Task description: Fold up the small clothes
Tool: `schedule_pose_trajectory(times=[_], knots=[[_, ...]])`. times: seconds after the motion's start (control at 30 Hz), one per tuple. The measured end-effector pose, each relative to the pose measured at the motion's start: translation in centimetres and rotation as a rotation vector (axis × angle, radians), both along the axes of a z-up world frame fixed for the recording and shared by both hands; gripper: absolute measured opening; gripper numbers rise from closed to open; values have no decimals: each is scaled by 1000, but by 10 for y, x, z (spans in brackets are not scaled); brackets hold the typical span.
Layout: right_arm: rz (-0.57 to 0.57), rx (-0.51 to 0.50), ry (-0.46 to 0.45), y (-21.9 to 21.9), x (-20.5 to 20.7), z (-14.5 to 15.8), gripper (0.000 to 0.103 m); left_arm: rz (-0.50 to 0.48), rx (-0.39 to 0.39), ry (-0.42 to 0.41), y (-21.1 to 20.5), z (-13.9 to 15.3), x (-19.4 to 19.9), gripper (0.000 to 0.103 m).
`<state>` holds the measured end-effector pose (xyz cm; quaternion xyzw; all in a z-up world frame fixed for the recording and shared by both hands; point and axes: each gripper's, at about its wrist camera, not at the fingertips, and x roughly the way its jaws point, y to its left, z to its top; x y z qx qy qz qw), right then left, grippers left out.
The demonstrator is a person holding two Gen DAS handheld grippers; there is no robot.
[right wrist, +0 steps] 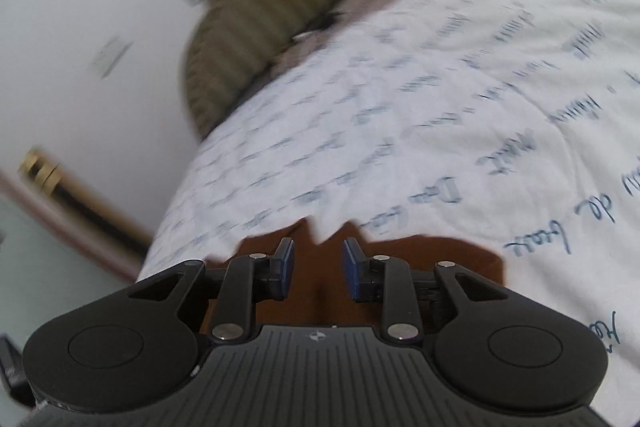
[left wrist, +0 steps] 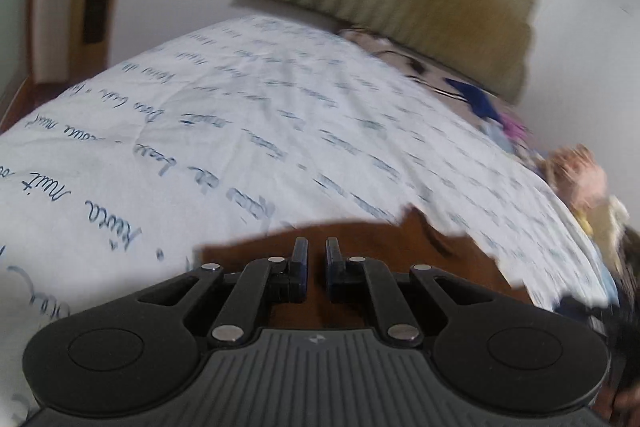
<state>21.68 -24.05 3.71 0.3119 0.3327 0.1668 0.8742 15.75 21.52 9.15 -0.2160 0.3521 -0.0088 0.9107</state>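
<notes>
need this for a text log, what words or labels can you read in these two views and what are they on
"nuit" on the white bedsheet, in blue handwriting print, near its left edge in the left wrist view.
"de" on the same sheet, near its right edge in the right wrist view.
All other script on the sheet: too blurred or distorted to read.
Small emblem on each gripper's body: a symbol, no letters.
The rust-brown cloth has no text.
</notes>
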Motion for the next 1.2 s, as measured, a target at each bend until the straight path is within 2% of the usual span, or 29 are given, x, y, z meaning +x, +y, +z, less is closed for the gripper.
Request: schedule_pose_trajectory(times=[0.07,0.17,0.23,0.3,0.4,0.47,0.5,0.53,0.6,0.63,0.73,0.83,0.9,0.93,0.97,1.0,1.07,1.2], knots=[[108,-20,-41,14,-7,13,31,-61,25,-30,-13,3,-17,8],[296,-101,-57,60,-10,26,31,-128,75,-42,-34,2,-29,8],[395,-161,-72,97,-9,31,31,-119,99,-39,-41,-2,-28,8],[471,-210,-78,136,-2,30,31,-118,75,-18,-40,-7,-21,8],[542,-272,-42,183,14,25,31,-52,74,24,-30,-17,-16,8],[539,-330,-61,199,18,26,31,-33,61,29,-20,-21,-16,8],[543,-327,-69,203,23,28,31,-29,54,31,-16,-21,-16,8],[550,-303,-64,204,27,30,34,-26,54,30,-11,-21,-15,8],[599,-301,-44,211,37,32,61,-21,62,33,-7,-20,-13,8],[620,-331,-38,215,39,30,65,-29,66,37,-5,-21,-10,8],[651,-381,-24,227,53,25,66,-29,70,29,-4,-19,1,8],[701,-361,39,236,63,15,57,-79,55,56,-5,-18,25,8],[729,-357,76,241,64,6,37,-82,38,59,-4,-18,35,8],[738,-359,87,243,64,1,31,-66,40,59,-3,-18,37,8],[735,-368,80,246,63,-1,21,-56,33,54,-1,-18,37,8],[727,-384,65,248,62,-1,15,-50,20,47,2,-18,36,8],[707,-376,57,249,64,-2,13,-21,15,41,10,-19,31,9],[652,-395,-40,253,68,8,12,31,38,30,22,-20,17,9]])
